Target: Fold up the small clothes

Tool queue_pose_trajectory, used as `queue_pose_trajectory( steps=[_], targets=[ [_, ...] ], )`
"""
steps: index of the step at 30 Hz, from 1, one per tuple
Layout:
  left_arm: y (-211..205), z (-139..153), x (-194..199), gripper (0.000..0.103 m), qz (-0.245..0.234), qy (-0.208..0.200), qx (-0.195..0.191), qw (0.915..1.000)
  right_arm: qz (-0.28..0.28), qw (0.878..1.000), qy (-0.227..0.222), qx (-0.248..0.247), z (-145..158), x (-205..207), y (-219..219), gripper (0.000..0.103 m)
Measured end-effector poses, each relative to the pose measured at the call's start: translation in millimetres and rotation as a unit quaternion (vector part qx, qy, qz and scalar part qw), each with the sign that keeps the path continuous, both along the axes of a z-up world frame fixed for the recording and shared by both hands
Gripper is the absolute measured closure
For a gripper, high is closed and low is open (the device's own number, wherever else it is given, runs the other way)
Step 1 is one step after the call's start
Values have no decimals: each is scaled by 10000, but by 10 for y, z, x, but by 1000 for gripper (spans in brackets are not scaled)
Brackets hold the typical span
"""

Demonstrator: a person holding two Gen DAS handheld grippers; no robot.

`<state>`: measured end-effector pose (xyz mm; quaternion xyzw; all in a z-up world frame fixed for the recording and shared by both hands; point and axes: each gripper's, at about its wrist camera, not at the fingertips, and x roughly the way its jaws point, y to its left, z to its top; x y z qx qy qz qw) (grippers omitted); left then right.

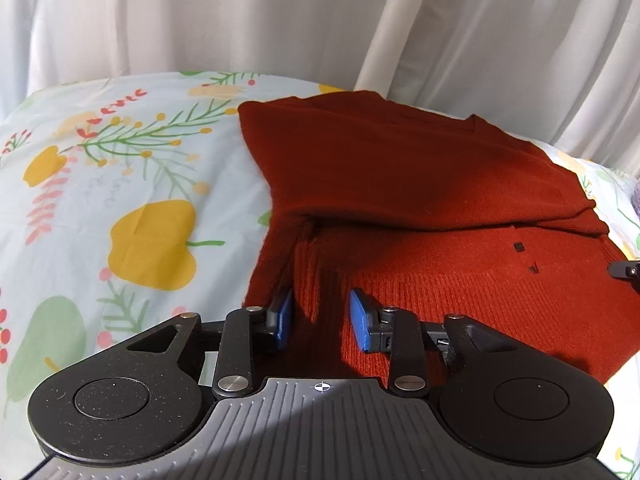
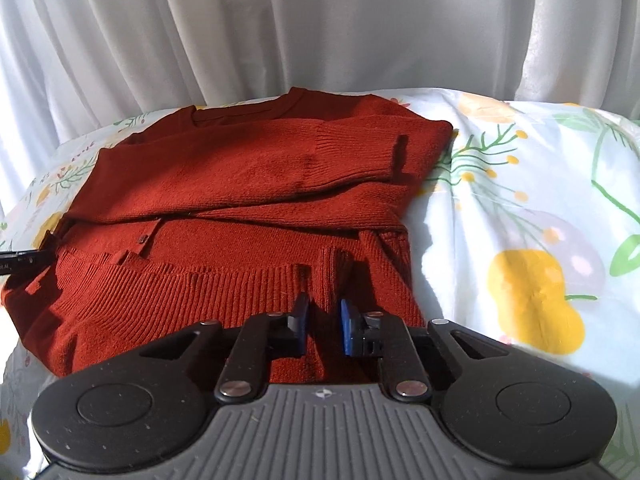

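Note:
A rust-red knit cardigan (image 1: 420, 200) lies on the floral sheet (image 1: 120, 184) with both sleeves folded across its body. My left gripper (image 1: 320, 316) is over the ribbed hem near the garment's left edge, its blue pads (image 1: 285, 314) apart around a raised ridge of hem fabric. In the right wrist view the cardigan (image 2: 248, 184) fills the middle. My right gripper (image 2: 324, 320) is over the hem near the garment's right edge, its pads (image 2: 345, 326) narrowly apart with a raised fold of hem between them.
White curtains (image 2: 320, 28) hang behind the bed. The left gripper's fingertip (image 2: 24, 262) shows at the right wrist view's left edge, the right gripper's tip (image 1: 626, 270) at the left view's right edge. Bare sheet lies to either side (image 2: 520, 200).

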<state>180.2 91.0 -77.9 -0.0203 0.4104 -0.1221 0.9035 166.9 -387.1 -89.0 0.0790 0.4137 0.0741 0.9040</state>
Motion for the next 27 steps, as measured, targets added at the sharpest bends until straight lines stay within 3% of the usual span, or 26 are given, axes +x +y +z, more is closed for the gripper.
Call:
queue_pose_trajectory(
  steps=[3, 5, 7, 10, 14, 17, 20, 24, 27],
  targets=[
    [-24, 19, 14, 78, 26, 51, 46, 10000, -36, 10000, -55, 9, -18, -3, 15, 87],
    [-25, 28, 16, 93, 69, 72, 31, 9999, -70, 9999, -90, 8, -24, -10, 25, 87],
    [-26, 80, 2, 94, 67, 82, -87, 9999, -61, 9999, -111, -24, -17, -23, 43, 95],
    [-40, 351, -46, 95, -50, -150, -378, 9992, 10, 9999, -150, -54, 61, -47, 87, 97],
    [14, 879, 121, 96, 17, -738, -770, 9943, -27, 9967, -737, 328, 387, -15, 36, 97],
    [-13, 1049, 453, 96, 287, -1196, -505, 9911, -222, 9922, -1147, 423, 578, 199, -26, 97],
    [-42, 936, 893, 96, 569, -1130, -405, 9911, -580, 9897, -1304, 79, 576, 551, -21, 97],
    [-103, 471, 1335, 96, 709, -467, -282, 9960, -955, 9912, -921, -26, 307, 1002, -82, 97],
    [-89, 200, 1340, 95, 543, -165, -280, 9980, -994, 9933, -590, 70, 112, 1150, -132, 96]
  ],
)
